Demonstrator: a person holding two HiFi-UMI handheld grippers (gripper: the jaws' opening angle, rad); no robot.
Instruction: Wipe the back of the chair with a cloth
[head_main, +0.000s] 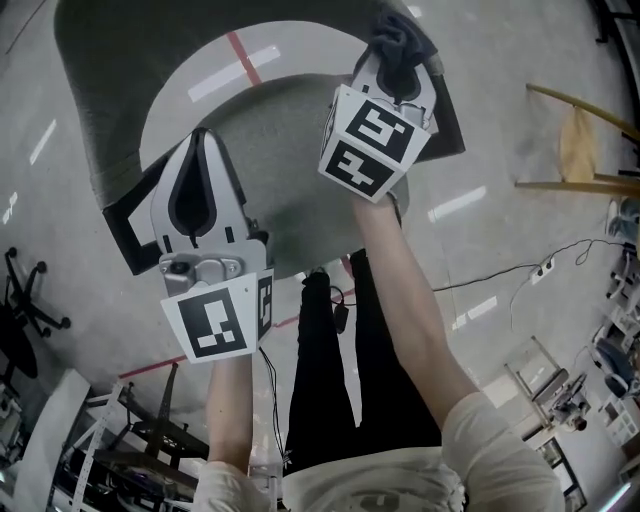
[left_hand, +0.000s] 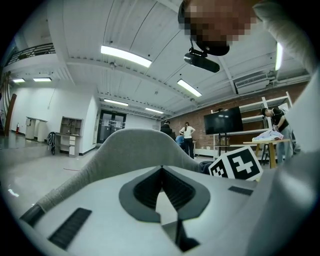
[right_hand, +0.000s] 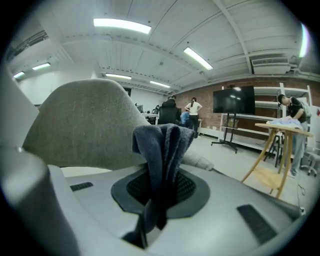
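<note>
The grey fabric chair (head_main: 110, 90) sits below me, its curved back wrapping the seat. My right gripper (head_main: 395, 45) hangs over the chair's far right rim and is shut on a dark grey cloth (head_main: 400, 35). In the right gripper view the cloth (right_hand: 162, 145) stands bunched up out of the jaws of the right gripper (right_hand: 159, 172), with the chair back (right_hand: 85, 125) close behind on the left. My left gripper (head_main: 200, 140) hovers over the seat's left side; in its own view the left gripper (left_hand: 161, 170) is shut on nothing, facing the chair back (left_hand: 140, 145).
A wooden stool (head_main: 575, 140) stands to the right, and a power strip with its cable (head_main: 540, 268) lies on the floor. A black office chair (head_main: 25, 310) is at the left. Far off are a TV (left_hand: 230, 120), several people and a wooden table (right_hand: 280, 145).
</note>
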